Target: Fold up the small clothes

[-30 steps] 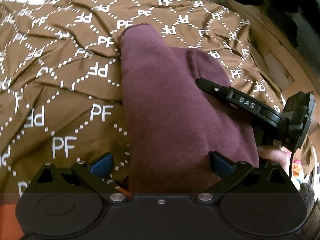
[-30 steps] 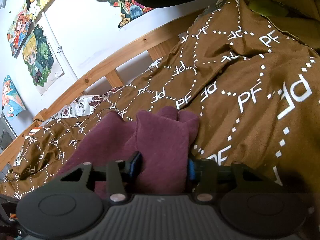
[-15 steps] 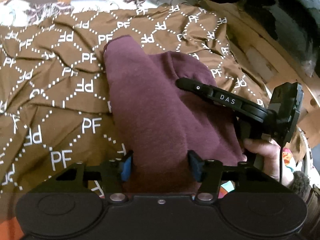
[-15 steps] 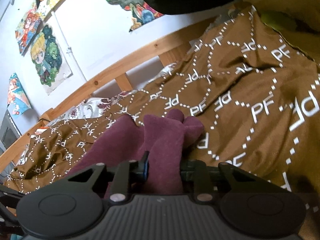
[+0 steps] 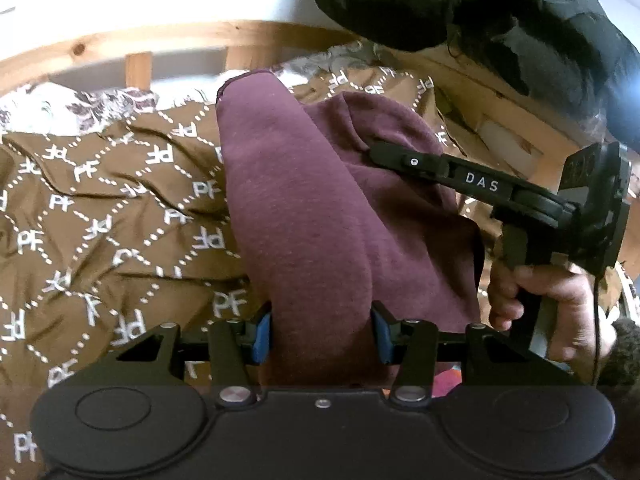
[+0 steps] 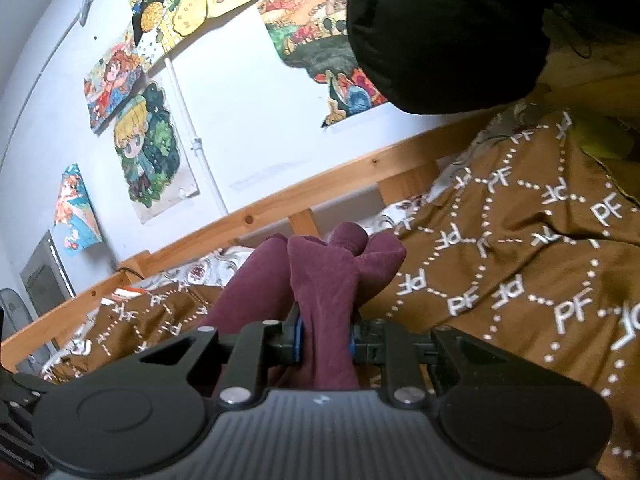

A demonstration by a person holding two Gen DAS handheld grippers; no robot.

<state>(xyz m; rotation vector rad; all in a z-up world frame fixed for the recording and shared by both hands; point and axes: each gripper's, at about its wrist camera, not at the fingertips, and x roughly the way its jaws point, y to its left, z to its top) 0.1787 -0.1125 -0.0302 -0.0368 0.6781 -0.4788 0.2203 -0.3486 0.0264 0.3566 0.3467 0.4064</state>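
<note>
A maroon garment point(image 5: 304, 208) is lifted off the brown PF-patterned bedspread point(image 5: 120, 208), stretched between both grippers. My left gripper point(image 5: 320, 332) has its blue pads pressed on a thick fold of the near end, and its jaws are still closing. In the right wrist view my right gripper point(image 6: 325, 338) pinches a bunched part of the garment point(image 6: 320, 272), its jaws also closing on the cloth. One of its fingers point(image 5: 440, 170) reaches in from the right in the left wrist view, over the garment's far side, held by a person's hand point(image 5: 552, 304).
The bedspread point(image 6: 520, 260) lies rumpled over the whole bed. A wooden bed rail point(image 5: 120, 44) runs along the far side against a white wall with several posters point(image 6: 148, 148). A dark padded mass point(image 6: 440, 20) hangs in the upper right.
Both grippers closed on the maroon garment and rose, lifting it off the bedspread. The left jaws narrowed from wide open. More of the rail and wall is in view.
</note>
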